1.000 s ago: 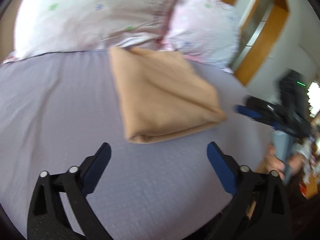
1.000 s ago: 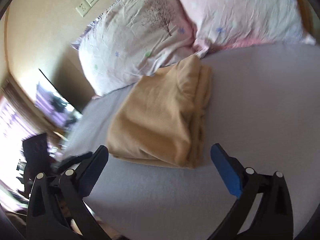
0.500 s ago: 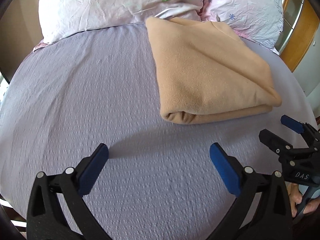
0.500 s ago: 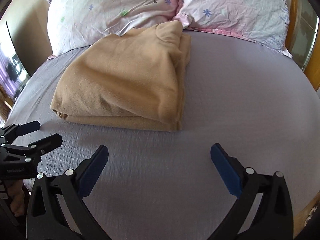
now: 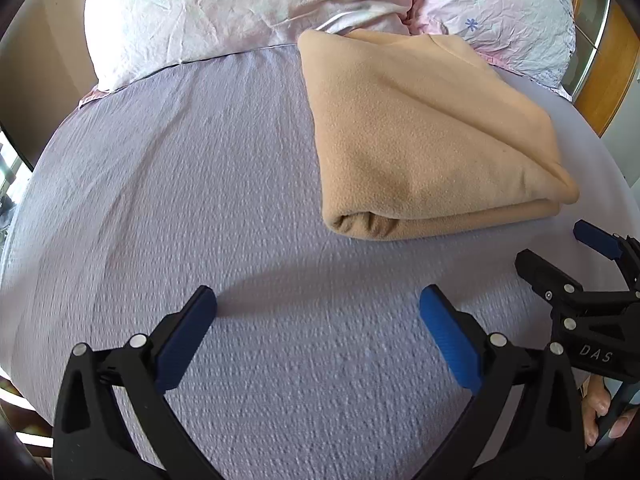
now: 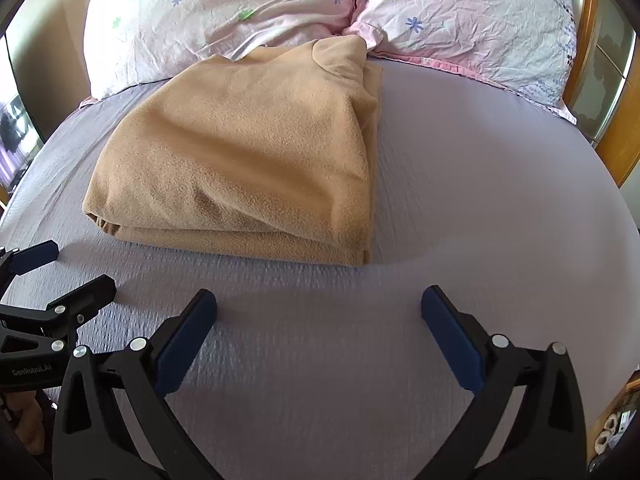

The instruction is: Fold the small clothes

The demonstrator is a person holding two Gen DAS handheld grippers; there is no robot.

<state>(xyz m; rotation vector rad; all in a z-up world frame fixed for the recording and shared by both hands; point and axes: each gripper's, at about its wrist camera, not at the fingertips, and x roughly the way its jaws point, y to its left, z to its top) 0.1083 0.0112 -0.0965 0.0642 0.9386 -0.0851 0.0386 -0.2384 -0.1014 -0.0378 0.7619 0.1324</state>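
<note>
A tan fleece garment (image 5: 424, 136) lies folded in a thick stack on the lilac bed sheet (image 5: 180, 200), its far end against the pillows. It also shows in the right wrist view (image 6: 248, 152). My left gripper (image 5: 318, 316) is open and empty, low over the sheet, in front and left of the garment. My right gripper (image 6: 318, 316) is open and empty, in front of the garment's near edge. Each gripper shows in the other's view: the right one (image 5: 560, 252) at the right edge, the left one (image 6: 68, 272) at the left edge.
Two floral pillows (image 6: 224, 12) (image 6: 472, 20) lie at the head of the bed. A wooden frame (image 5: 608, 80) stands beyond the right side. The bed sheet (image 6: 480, 184) stretches wide to the garment's right. The bed's edges fall away left and right.
Both grippers have swung from looking sideways to facing the head of the bed, and settled close to the sheet in front of the garment. The garment has not moved.
</note>
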